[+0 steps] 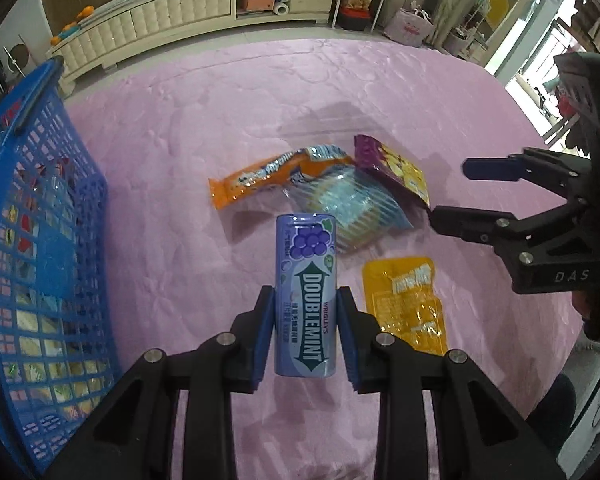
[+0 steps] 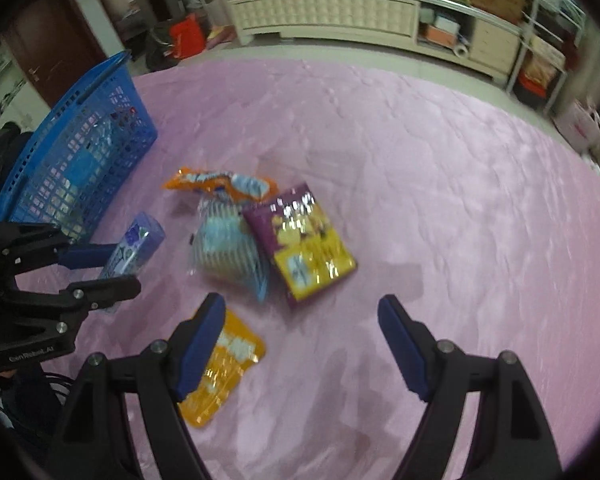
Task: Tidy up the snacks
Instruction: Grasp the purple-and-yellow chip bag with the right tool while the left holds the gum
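Observation:
My left gripper (image 1: 305, 332) is shut on a purple Doublemint gum tin (image 1: 306, 296) and holds it above the pink cloth; the tin also shows in the right wrist view (image 2: 134, 250). A blue mesh basket (image 1: 40, 216) with several snacks inside stands to the left. On the cloth lie an orange packet (image 1: 256, 180), a light blue striped packet (image 1: 352, 208), a purple and yellow packet (image 1: 396, 168) and a yellow pouch (image 1: 408, 300). My right gripper (image 2: 302, 340) is open and empty, hovering over the cloth beside the yellow pouch (image 2: 224, 364).
The pink cloth (image 1: 220, 100) covers the whole work surface. A cream cabinet (image 1: 172, 12) runs along the far wall, with bags and racks on the floor at the right. The basket also shows in the right wrist view (image 2: 80, 160).

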`<state>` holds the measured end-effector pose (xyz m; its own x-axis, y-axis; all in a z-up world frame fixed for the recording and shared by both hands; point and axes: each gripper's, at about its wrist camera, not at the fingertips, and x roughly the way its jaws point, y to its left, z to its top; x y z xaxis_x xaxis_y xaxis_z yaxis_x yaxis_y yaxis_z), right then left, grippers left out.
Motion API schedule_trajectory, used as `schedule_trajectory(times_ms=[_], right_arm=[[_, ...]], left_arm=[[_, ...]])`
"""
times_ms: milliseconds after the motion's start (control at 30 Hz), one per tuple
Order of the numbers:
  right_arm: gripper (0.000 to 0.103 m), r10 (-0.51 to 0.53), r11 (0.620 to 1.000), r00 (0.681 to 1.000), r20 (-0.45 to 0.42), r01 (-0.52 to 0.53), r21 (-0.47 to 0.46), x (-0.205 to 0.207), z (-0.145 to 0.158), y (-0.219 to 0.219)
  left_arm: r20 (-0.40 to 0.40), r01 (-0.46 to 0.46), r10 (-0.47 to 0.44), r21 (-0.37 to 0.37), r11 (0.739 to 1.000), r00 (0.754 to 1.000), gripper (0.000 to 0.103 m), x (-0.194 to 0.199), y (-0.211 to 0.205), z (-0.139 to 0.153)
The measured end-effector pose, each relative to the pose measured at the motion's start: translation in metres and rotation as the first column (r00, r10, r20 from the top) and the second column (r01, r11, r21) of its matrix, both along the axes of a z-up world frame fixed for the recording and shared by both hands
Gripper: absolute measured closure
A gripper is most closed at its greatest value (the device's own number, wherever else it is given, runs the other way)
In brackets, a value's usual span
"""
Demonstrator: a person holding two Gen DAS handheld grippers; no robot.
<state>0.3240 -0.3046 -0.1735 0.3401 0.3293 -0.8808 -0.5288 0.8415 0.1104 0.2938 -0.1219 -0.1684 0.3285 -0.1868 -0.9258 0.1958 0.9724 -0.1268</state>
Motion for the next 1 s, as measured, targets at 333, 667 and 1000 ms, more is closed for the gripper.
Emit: schedule_trajectory(times_ms=[333, 667, 1000], right_arm=[[0.021, 0.117, 0.992, 0.993, 0.005, -0.117, 0.038, 0.033, -0.017, 0.019], [0.053, 0.193, 0.973, 0.981, -0.022, -0.188, 0.131, 0.03, -0.021, 0.02], [0.053, 0.131, 0.988, 0.99, 0.043, -0.134, 0.076, -0.012, 0.02, 0.021]], left_arm=[[0.0, -0.034, 0.034, -0.018, 0.999, 0.999, 0.075, 0.022, 0.006, -0.004], [-0.005, -0.037, 0.037, -0.027, 0.999, 0.999, 0.075, 0.015, 0.006, -0.008], [0.056, -0.043, 0.046, -0.044, 0.998, 0.997, 0.075, -0.007, 0.011, 0.032]])
